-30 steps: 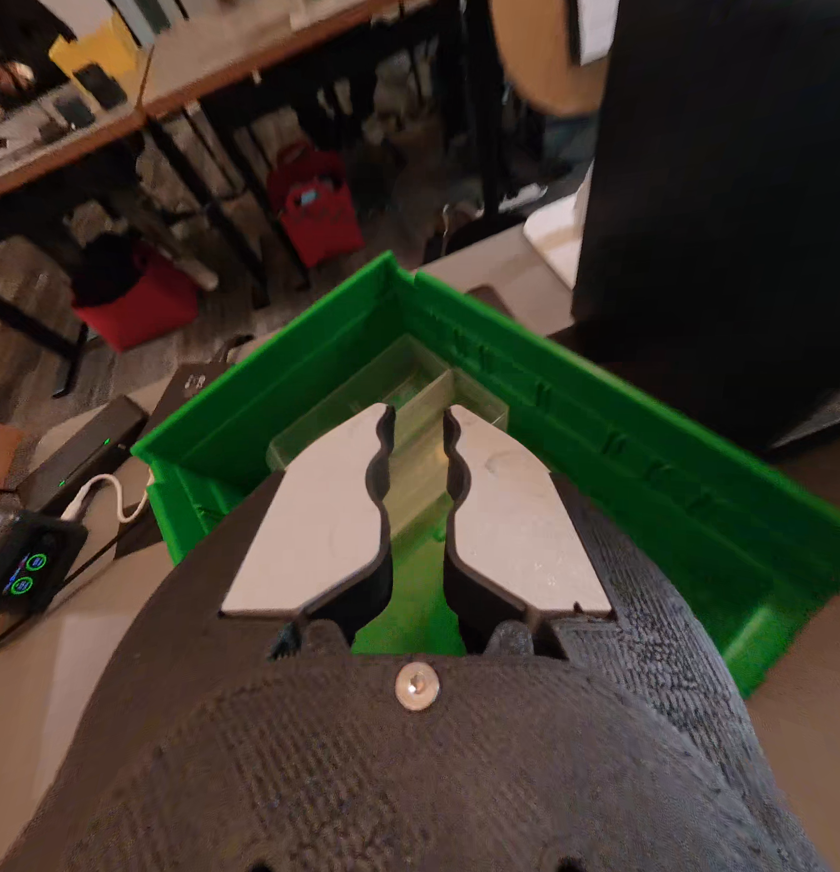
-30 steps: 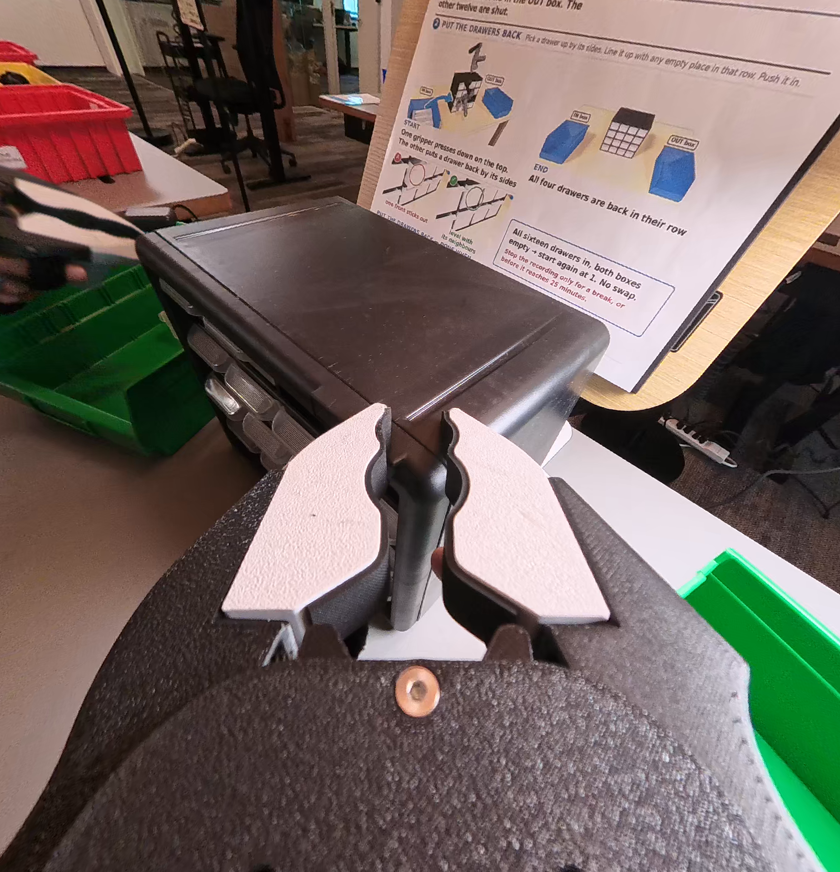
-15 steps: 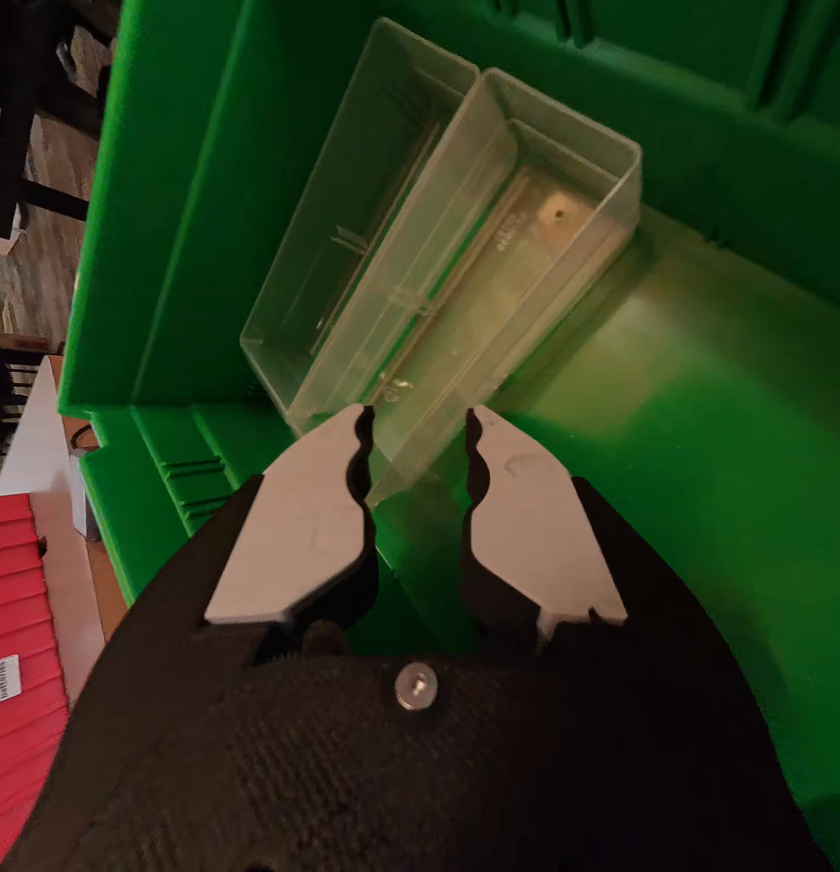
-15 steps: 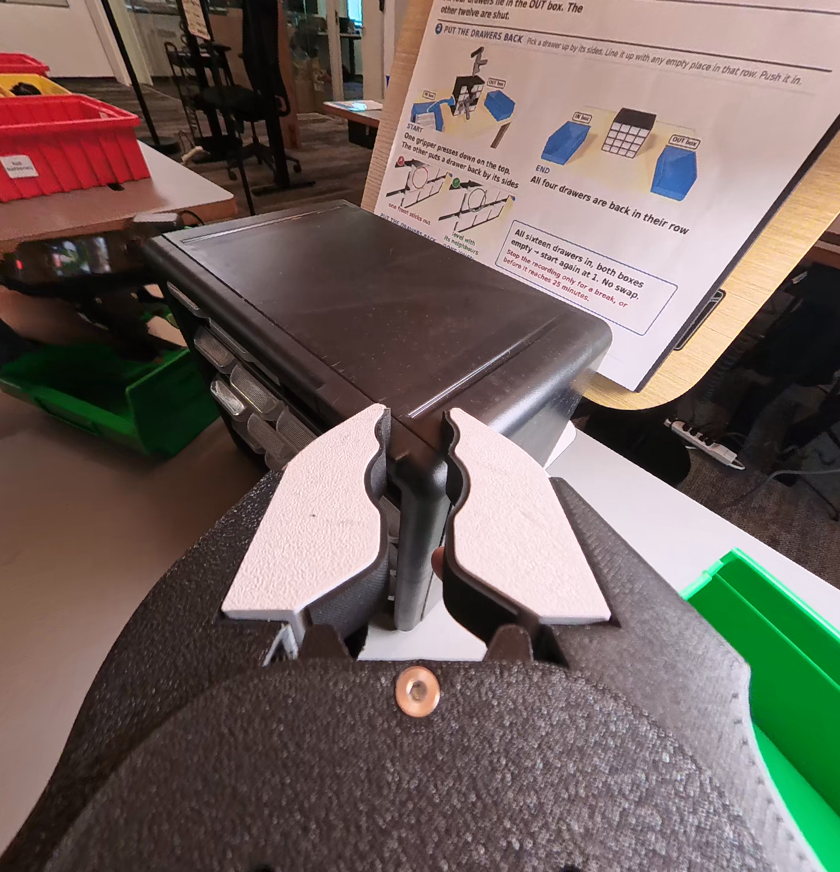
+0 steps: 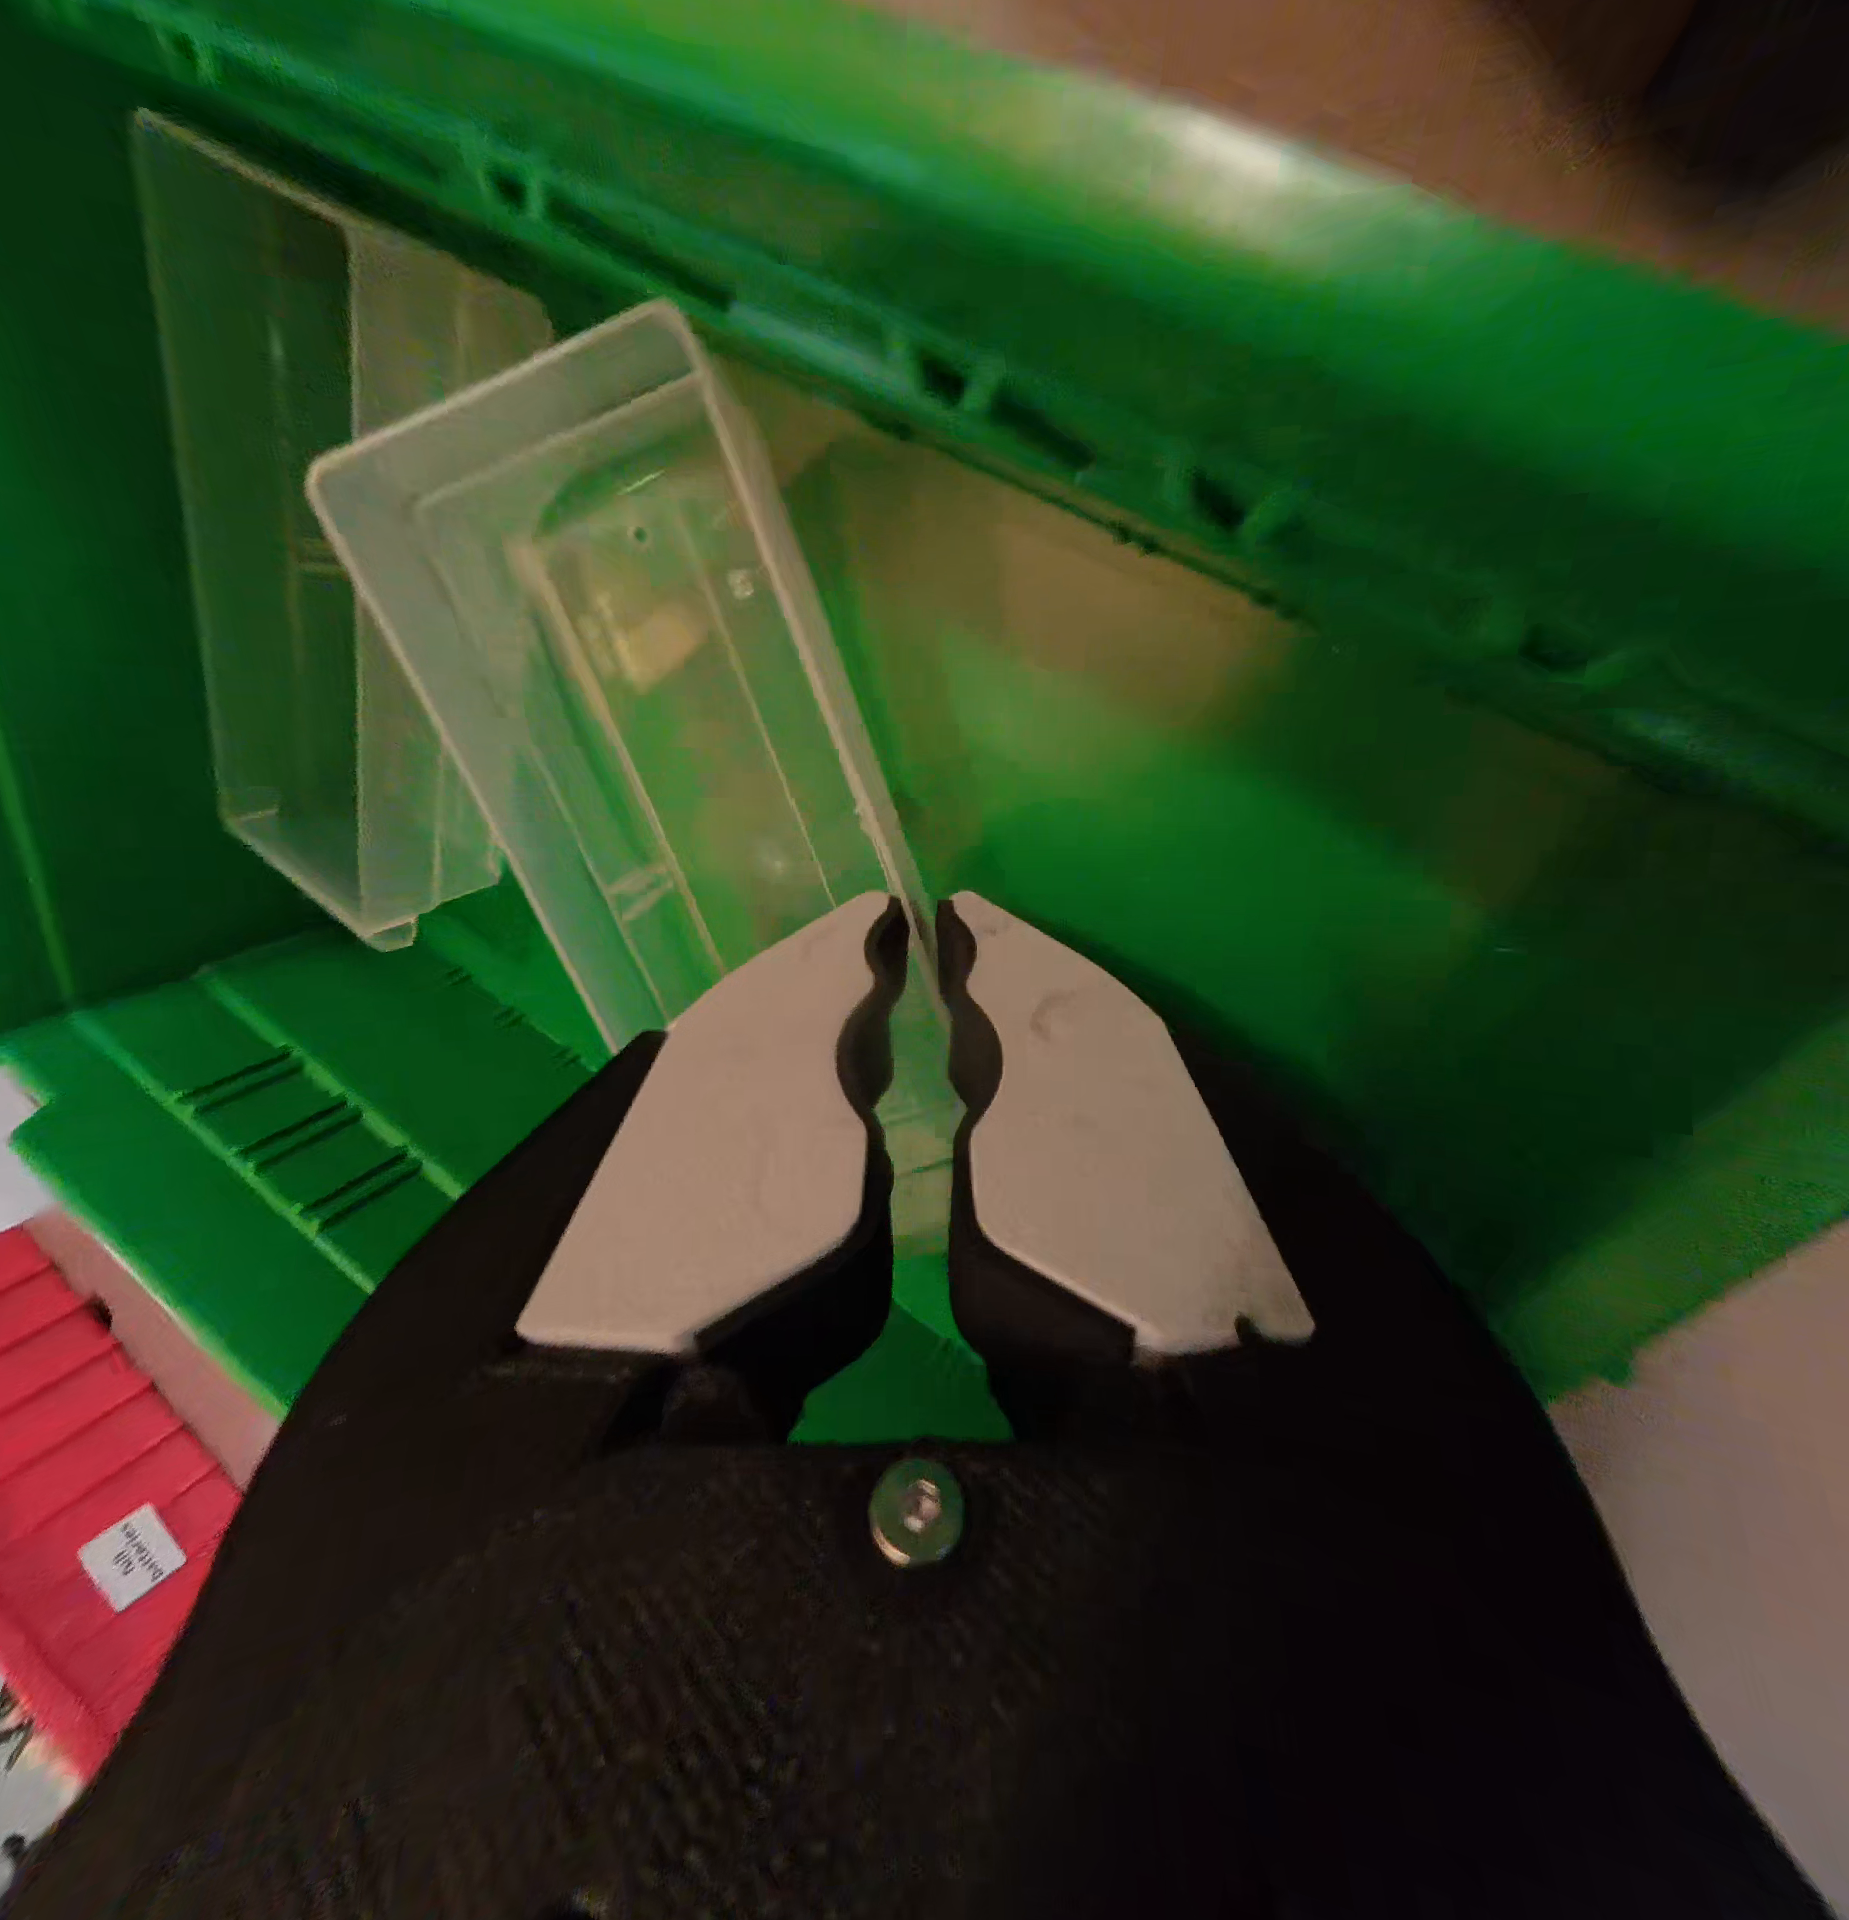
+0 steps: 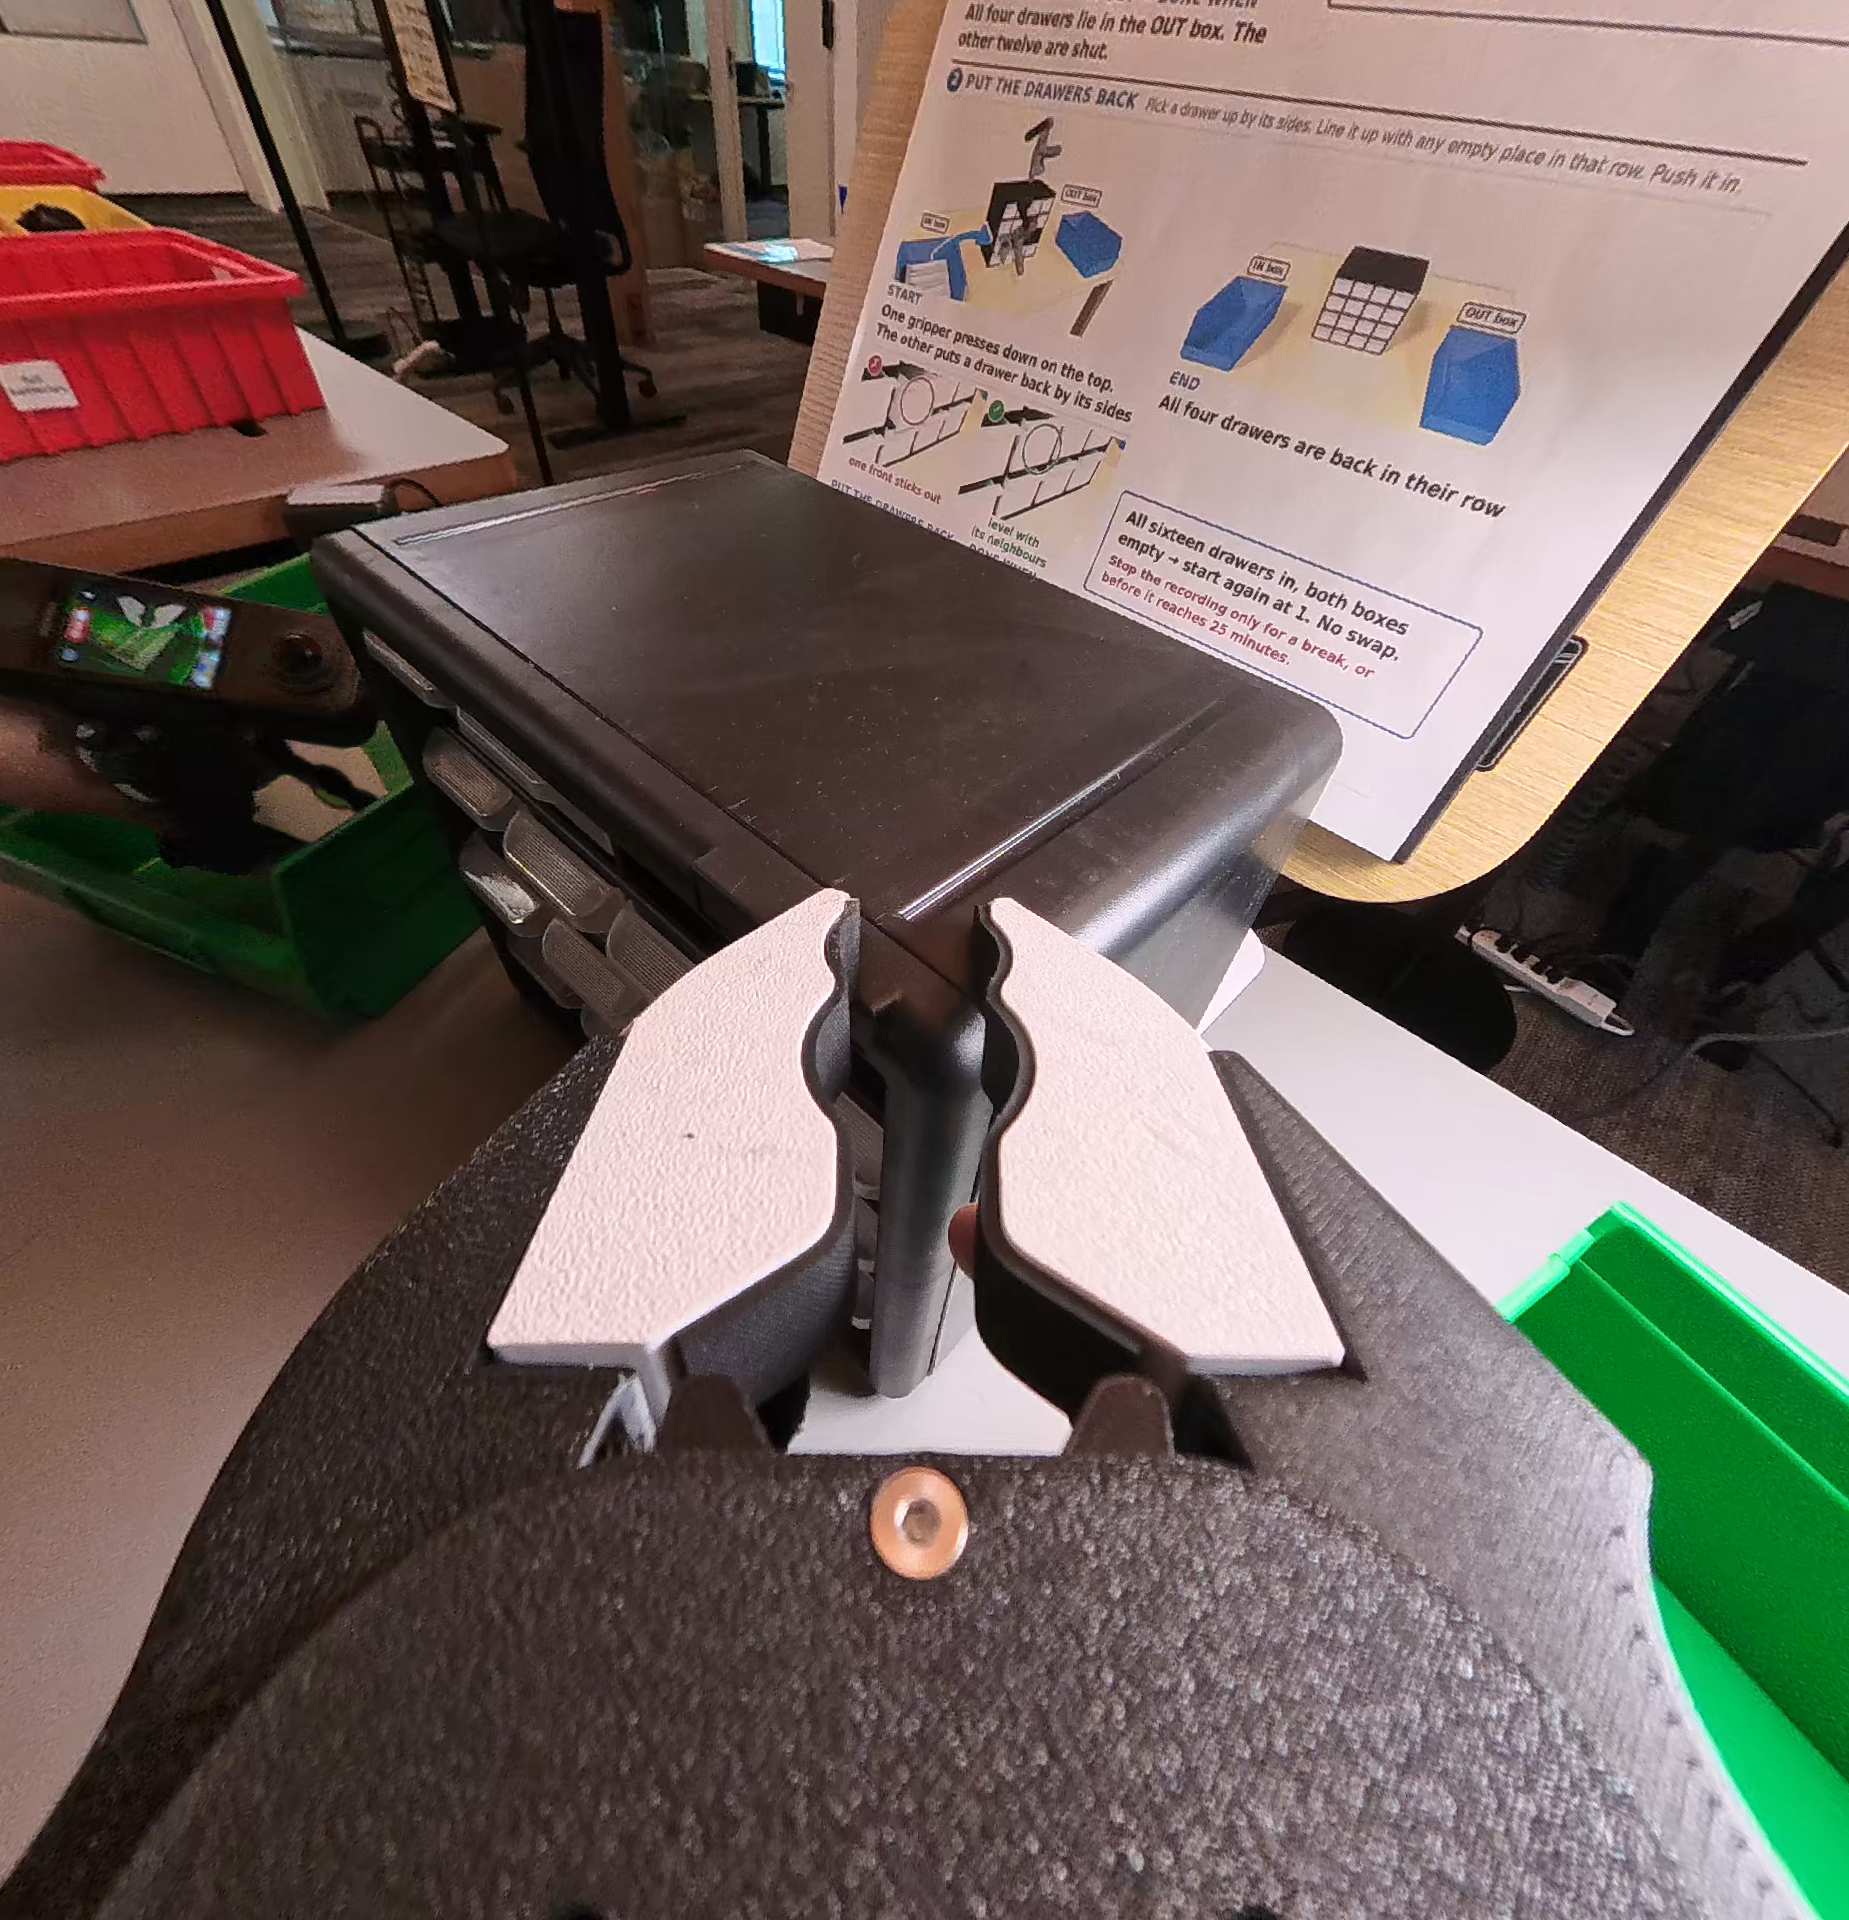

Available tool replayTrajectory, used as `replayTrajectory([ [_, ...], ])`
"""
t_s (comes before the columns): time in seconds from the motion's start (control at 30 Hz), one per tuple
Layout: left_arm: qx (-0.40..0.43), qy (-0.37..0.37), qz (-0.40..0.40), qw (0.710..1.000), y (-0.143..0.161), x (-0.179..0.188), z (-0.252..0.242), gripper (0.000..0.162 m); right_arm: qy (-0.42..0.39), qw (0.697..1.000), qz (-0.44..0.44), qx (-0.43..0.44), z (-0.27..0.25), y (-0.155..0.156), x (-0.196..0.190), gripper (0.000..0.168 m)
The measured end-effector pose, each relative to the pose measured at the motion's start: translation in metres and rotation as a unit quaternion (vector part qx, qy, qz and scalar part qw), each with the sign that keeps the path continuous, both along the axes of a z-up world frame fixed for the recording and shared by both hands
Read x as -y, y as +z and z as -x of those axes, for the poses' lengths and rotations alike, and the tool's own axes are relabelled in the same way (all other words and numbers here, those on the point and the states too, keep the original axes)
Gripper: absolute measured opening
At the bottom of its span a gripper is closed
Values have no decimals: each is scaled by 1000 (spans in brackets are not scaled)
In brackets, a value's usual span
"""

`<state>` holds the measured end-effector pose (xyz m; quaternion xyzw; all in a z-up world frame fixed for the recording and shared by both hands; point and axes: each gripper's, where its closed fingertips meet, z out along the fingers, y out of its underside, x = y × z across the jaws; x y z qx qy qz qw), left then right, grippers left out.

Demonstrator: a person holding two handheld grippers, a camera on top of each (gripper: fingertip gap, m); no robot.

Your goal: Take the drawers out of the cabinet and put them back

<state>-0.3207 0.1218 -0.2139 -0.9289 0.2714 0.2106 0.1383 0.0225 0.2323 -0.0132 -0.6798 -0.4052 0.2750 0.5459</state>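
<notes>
In the left wrist view, my left gripper (image 5: 922, 914) is shut on the right side wall of a clear plastic drawer (image 5: 629, 644) and holds it tilted inside a green bin (image 5: 1315, 343). A second clear drawer (image 5: 276, 520) lies behind it against the bin's left wall. In the right wrist view, my right gripper (image 6: 918, 909) sits over the near top corner of the black cabinet (image 6: 795, 665), jaws a little apart and holding nothing. Several clear drawer fronts (image 6: 546, 862) show on the cabinet's left face. The left gripper (image 6: 172, 665) shows farther off, over the green bin (image 6: 359, 914).
Another green bin (image 6: 1730, 1455) stands at the right on the table. A red bin (image 6: 120, 332) sits on a table at the back left. An instruction board (image 6: 1315, 364) leans behind the cabinet. Chairs and cables are beyond the table.
My left gripper dipped into the green bin, opened wider, then shut on the nearer clear drawer's side wall and tilted it up. The right gripper has stayed on the cabinet corner.
</notes>
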Motion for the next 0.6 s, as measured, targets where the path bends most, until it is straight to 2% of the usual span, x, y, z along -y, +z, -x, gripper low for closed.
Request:
replayTrajectory([
  [0.23,53,-34,11,998,0,6,-21,13,1,1000,0,-3,0,0,0,21],
  [0.43,107,-88,-21,990,25,13,-28,29,5,1000,1,-3,-1,0,1,21],
  [0.5,97,-106,-7,990,26,17,-21,36,7,1000,2,-4,-1,0,1,21],
  [0.6,46,-144,60,987,18,28,-3,46,9,1000,4,-6,-1,0,1,21],
])
